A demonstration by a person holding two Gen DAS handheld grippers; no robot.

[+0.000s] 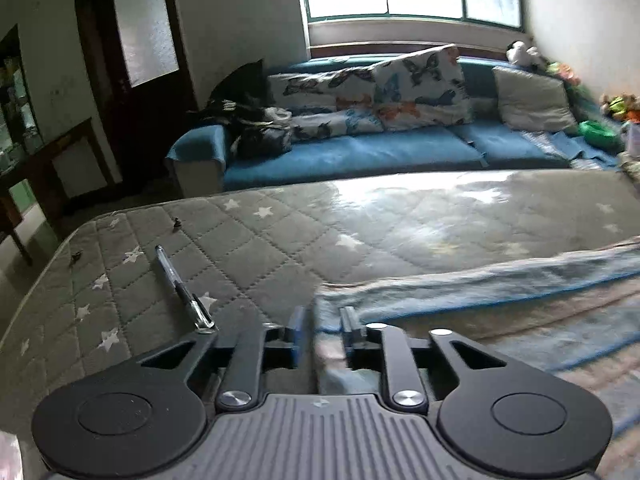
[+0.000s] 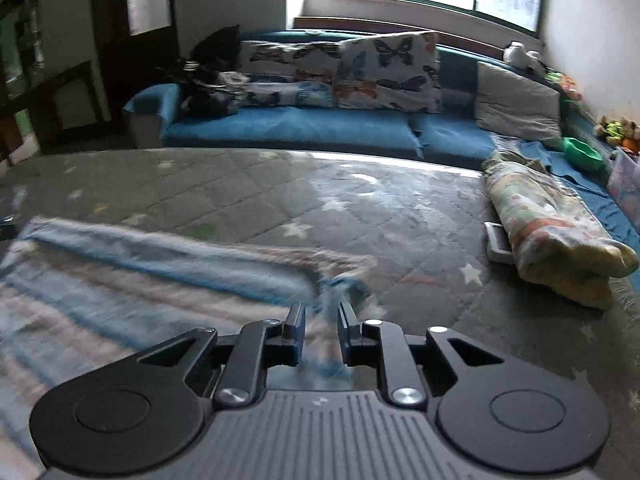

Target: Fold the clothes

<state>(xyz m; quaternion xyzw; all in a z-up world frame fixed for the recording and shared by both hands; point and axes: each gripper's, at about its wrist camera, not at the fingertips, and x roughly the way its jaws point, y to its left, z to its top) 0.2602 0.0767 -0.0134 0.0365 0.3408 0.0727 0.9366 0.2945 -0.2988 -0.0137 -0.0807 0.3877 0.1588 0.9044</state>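
A blue, pink and grey striped cloth [image 1: 500, 312] lies spread on the grey quilted star-print mattress [image 1: 280, 236]. My left gripper [image 1: 323, 320] is shut on the cloth's left corner, with fabric between the fingers. In the right wrist view the same cloth [image 2: 140, 276] stretches to the left, and my right gripper [image 2: 322, 316] is shut on its right corner, blue fringe showing between the fingers. Both corners sit low over the mattress [image 2: 360, 200]. The views are motion-blurred.
A pen [image 1: 182, 288] lies on the mattress left of my left gripper. A folded floral cloth [image 2: 552, 232] rests at the mattress's right edge, over a small white device [image 2: 496, 242]. A blue sofa [image 2: 300, 124] with butterfly cushions stands behind.
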